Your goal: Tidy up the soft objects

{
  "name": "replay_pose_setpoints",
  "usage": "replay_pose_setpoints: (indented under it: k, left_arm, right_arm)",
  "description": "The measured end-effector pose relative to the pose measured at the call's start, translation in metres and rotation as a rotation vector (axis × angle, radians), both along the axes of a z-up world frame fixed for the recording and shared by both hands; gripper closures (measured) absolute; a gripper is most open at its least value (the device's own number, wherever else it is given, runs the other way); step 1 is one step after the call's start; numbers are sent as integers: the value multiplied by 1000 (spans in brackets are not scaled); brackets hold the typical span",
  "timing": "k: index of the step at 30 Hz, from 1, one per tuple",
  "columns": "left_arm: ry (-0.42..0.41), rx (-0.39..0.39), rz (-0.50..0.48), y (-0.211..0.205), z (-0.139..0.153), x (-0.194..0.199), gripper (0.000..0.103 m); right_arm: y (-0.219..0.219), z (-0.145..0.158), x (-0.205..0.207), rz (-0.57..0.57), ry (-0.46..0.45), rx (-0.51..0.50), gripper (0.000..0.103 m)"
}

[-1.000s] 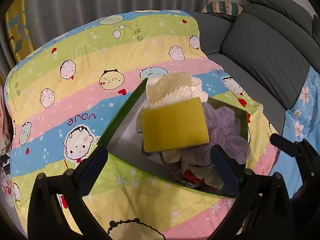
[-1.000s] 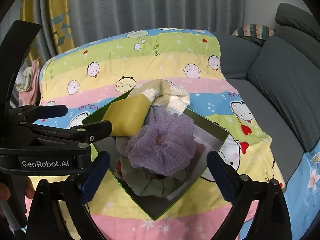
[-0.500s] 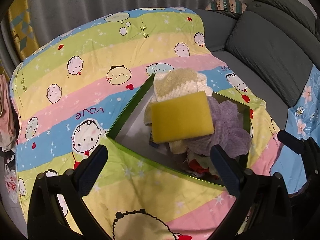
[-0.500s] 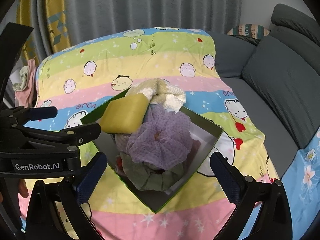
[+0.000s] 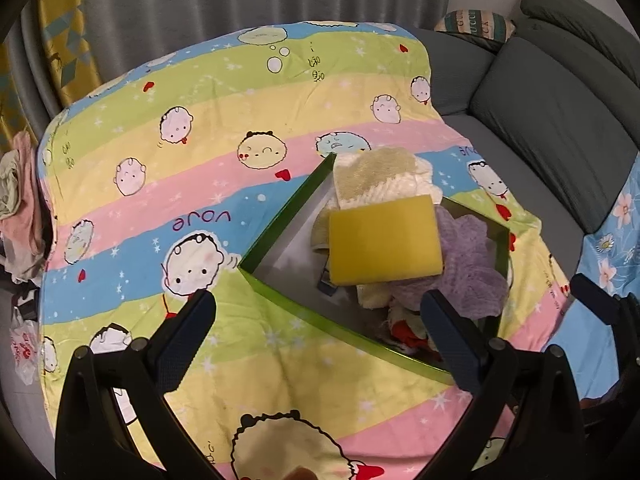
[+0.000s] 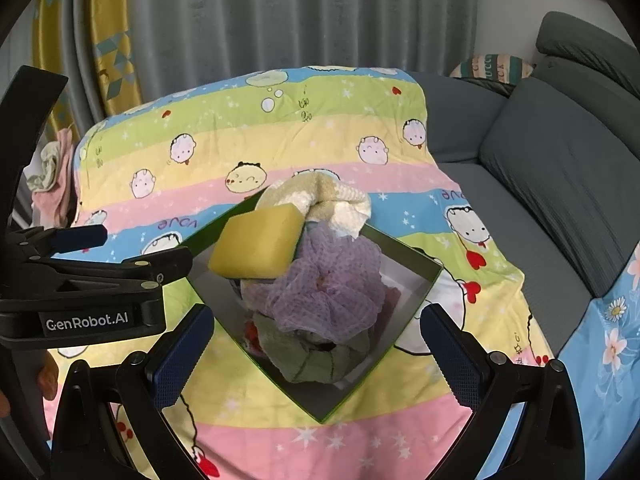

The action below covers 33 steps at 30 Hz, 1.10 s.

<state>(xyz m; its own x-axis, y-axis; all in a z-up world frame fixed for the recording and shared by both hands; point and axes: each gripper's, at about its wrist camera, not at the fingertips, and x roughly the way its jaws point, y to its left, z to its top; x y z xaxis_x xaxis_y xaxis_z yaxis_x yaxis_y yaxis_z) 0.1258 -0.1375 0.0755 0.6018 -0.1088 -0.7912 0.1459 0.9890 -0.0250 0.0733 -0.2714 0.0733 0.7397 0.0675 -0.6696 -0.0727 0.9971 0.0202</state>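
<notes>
Both tools have drawn up and back from the open green-rimmed cardboard box (image 5: 280,224) over the last second: in each wrist view the box sits lower and smaller than before and more of the striped cartoon-print quilt (image 5: 248,120) shows around it. The contents have not shifted. This reads as a retreat after a placement, so the gathering step looks finished or nearly so.

The box lies on the quilt toward its right edge, one corner pointing at the near edge. It is heaped above its rim. A flat yellow rectangular sponge (image 5: 386,240) rests on top of the pile, tilted toward the box's left corner. A cream and tan knitted cloth (image 5: 380,176) spills over the far corner. A lilac mesh bath puff (image 6: 328,288) fills the middle, with a folded olive-green cloth (image 6: 316,354) below it at the near corner.

The left gripper (image 5: 316,336) hangs above the quilt's near edge, jaws spread wide and empty. The right gripper (image 6: 316,344) hovers over the box's near corner, likewise spread wide with nothing between its pads. The left tool's body crosses the right view at its left side.
</notes>
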Motion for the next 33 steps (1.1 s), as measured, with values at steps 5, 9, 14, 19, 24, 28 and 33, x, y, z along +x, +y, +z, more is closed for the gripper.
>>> replay_pose_setpoints:
  k: [5,9,14,19,24,28,33]
  left_arm:
    - [14,-29,-1,4,2,3,1]
    - [19,-36,-10,3,2,5,1]
    - [33,-54,-21,1,-1,8,1]
    - [45,-48,-29,-3,-5,12,1]
    - [54,-44,-34,-5,-8,16,1]
    - [60,-33,-39,-8,-11,18,1]
    - [67,-27,-41,-10,-14,20,1]
  right_arm:
    - [4,2,-1,-1,-6,-1,0]
    - [5,1,0,-10,-6,2,0]
    - [4,-2,3,-22,-2,4,0]
    - [1,-4,6,-37,1,0,0]
    - [-2,-8,9,-47,7,0,0]
    - [-5,-11,13,-48,15,-3,0]
    - [-6,-13,15,-47,16,-1,0]
